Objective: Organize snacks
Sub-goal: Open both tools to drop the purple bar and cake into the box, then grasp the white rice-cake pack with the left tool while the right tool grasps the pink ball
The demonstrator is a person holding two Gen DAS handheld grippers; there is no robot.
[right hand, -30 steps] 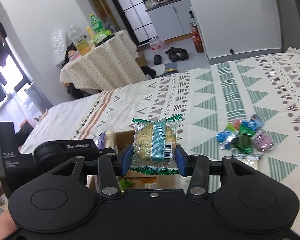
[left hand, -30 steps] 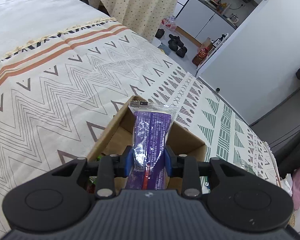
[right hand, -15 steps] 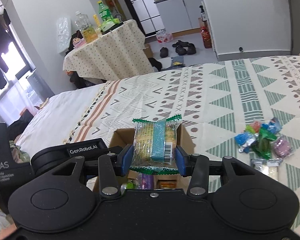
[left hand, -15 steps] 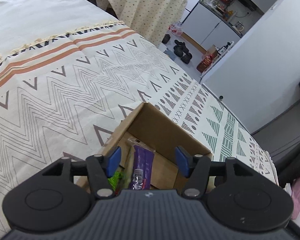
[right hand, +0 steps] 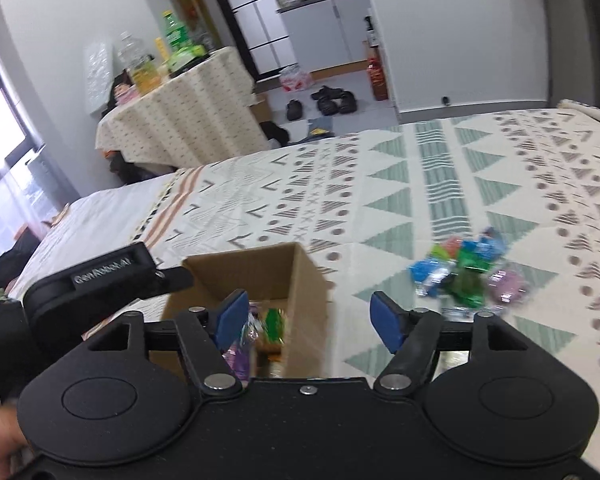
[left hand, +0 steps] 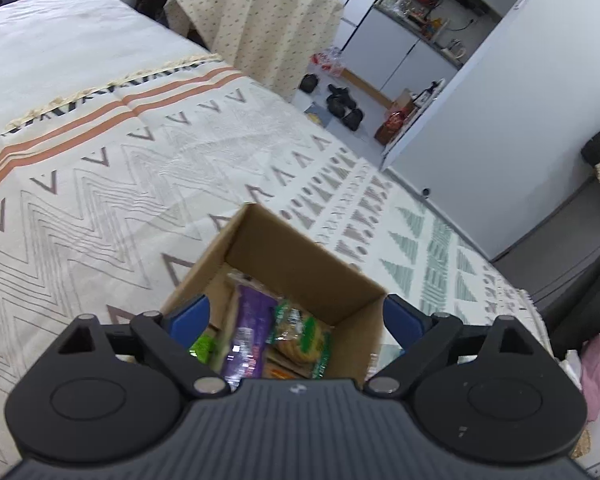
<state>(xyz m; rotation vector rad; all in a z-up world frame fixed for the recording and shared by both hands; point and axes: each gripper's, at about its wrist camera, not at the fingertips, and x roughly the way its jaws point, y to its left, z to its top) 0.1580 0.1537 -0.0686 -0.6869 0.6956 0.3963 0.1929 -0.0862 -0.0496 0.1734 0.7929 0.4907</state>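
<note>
An open cardboard box (left hand: pixel 296 258) sits on the patterned bedspread. Inside it lie a purple snack pack (left hand: pixel 246 330), a yellow cake in a green-edged wrapper (left hand: pixel 304 338) and a green packet (left hand: pixel 202 348). My left gripper (left hand: pixel 296 316) is open and empty just above the box. My right gripper (right hand: pixel 308 320) is open and empty above the box (right hand: pixel 256 276); the cake wrapper (right hand: pixel 272 326) and purple pack (right hand: pixel 236 356) show inside. A pile of small coloured snack packets (right hand: pixel 460 272) lies on the bedspread to the right.
The left gripper's body (right hand: pixel 100 284) sits close beside the box in the right wrist view. A cloth-covered table with bottles (right hand: pixel 176 112) stands beyond the bed. Shoes (right hand: pixel 332 100) lie on the floor by white cabinets.
The left gripper opened and dropped the purple pack into the box, then opened wider. The right gripper opened and the cake packet fell into the box.
</note>
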